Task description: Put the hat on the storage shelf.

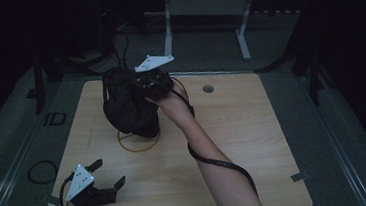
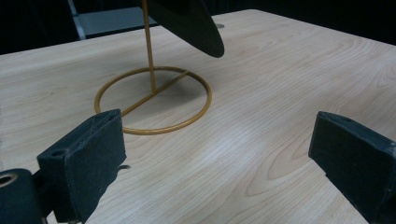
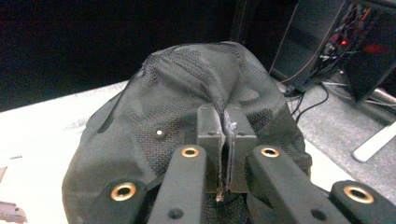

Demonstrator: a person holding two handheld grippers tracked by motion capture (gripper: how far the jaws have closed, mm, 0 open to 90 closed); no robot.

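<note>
The right gripper (image 1: 144, 89) pinches the black hat (image 1: 127, 104) above the gold stand (image 1: 139, 139); at seven o'clock, the left gripper (image 1: 108, 174) gapes wide over bare counter (image 1: 254, 142).

I'm looking at a dim room — grey floor (image 1: 276, 39) all round the pale wooden worktop (image 1: 254, 142). A white desk frame (image 1: 203, 16) stands behind, and black cables (image 1: 41, 171) trail on the floor.

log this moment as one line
right gripper: shut on black hat | hat: over gold stand | left gripper: open, idle on table
</note>
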